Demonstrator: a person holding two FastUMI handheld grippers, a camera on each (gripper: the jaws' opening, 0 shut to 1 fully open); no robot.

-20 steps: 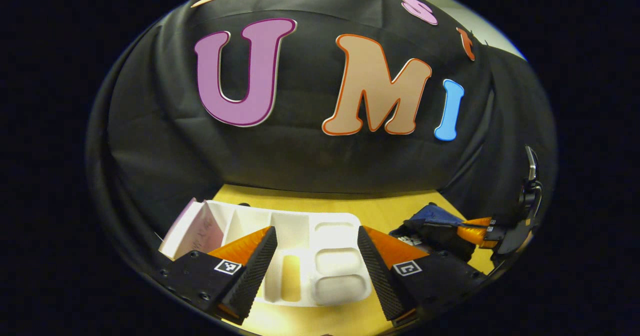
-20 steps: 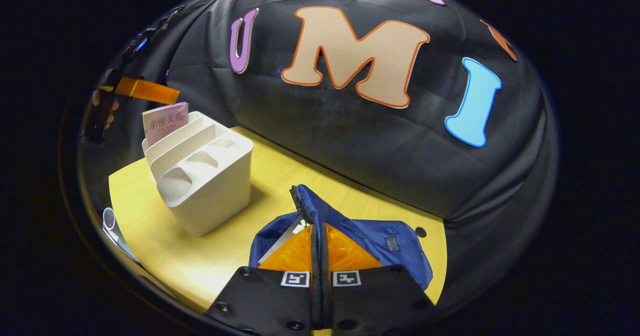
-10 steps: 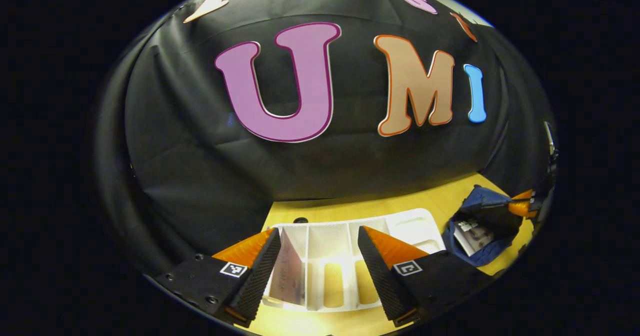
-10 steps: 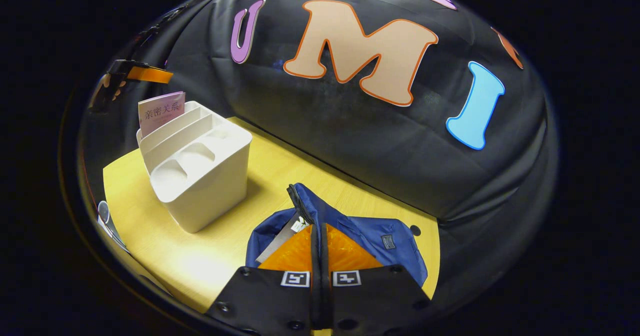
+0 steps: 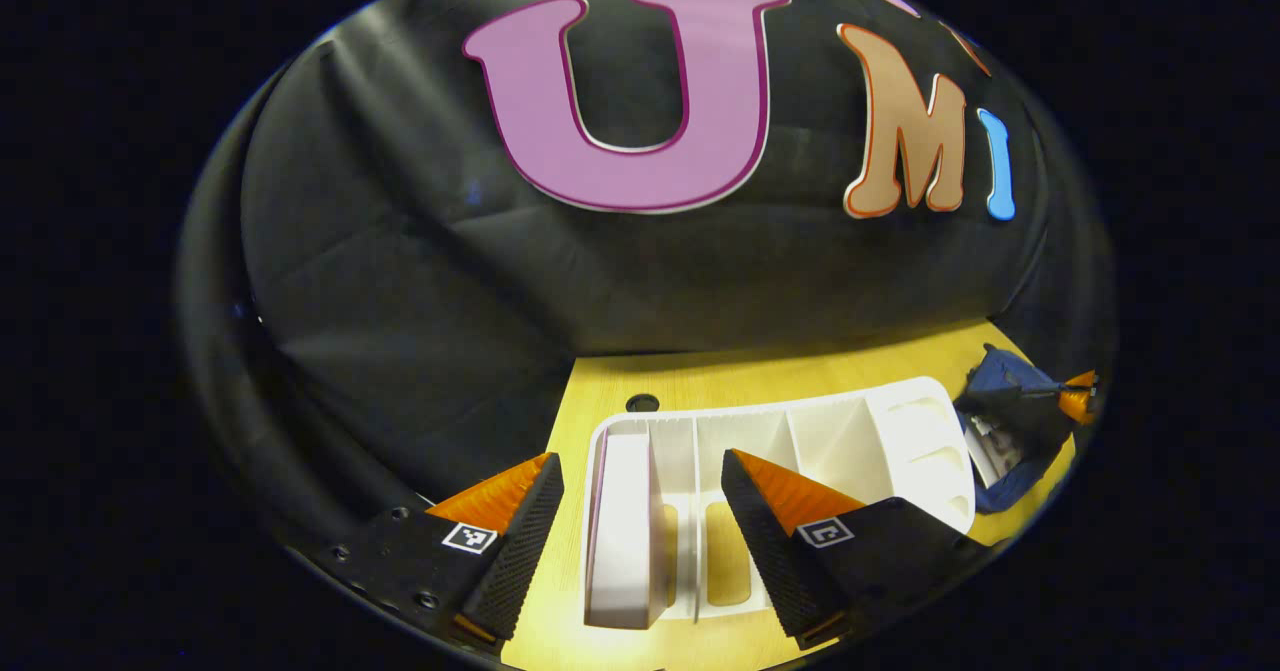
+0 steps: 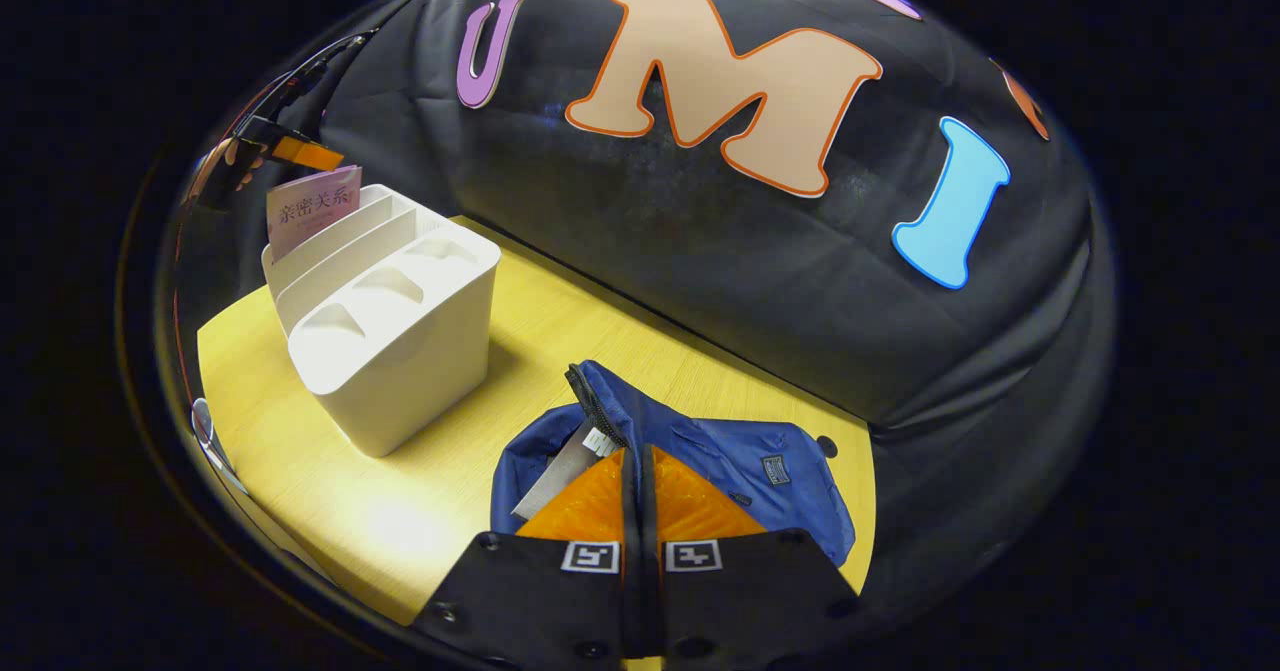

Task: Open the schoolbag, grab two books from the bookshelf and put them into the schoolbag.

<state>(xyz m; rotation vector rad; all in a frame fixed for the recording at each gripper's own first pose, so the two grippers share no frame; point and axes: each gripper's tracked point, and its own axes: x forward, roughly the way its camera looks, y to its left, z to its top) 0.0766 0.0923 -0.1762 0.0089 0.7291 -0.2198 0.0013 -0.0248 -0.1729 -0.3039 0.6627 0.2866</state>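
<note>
Left gripper view: left gripper (image 5: 640, 521) hangs above the white bookshelf (image 5: 900, 431), fingers spread wide, nothing between them but air. The remaining book (image 5: 622, 521) stands upright in the end slot, seen top-edge on, directly in the gap between the fingers and nearer the left one; no contact visible. Shelf sits on the yellow table (image 5: 760, 381). Far right, the blue schoolbag (image 5: 1000, 391) lies open, w/ the right gripper at its mouth.

Right gripper view: right gripper (image 6: 640, 481) has its fingers pressed together w/ no visible gap, tips at the lip of the schoolbag (image 6: 720, 451). Appears to pinch the zipper edge and keep the mouth up, but the fabric between the pads is hidden, so a true grip can't be confirmed. A flat grey-white item, likely book no. 1, shows inside the opening. Bookshelf (image 6: 400, 351) stands well apart to the left; the pink-covered book (image 6: 312, 206) rises from its back slot, w/ the left gripper (image 6: 295, 151) just above it.

Step in hand, by judgement: bag open, one book prob. loaded, second pick under way. Next move calls for: descend straight along the cover, centre the book between the fingers, close on its top edge, lift vertically clear of the dividers, then carry to the bag. Risk: an off-centre close may tilt the book or drag the shelf.
</note>
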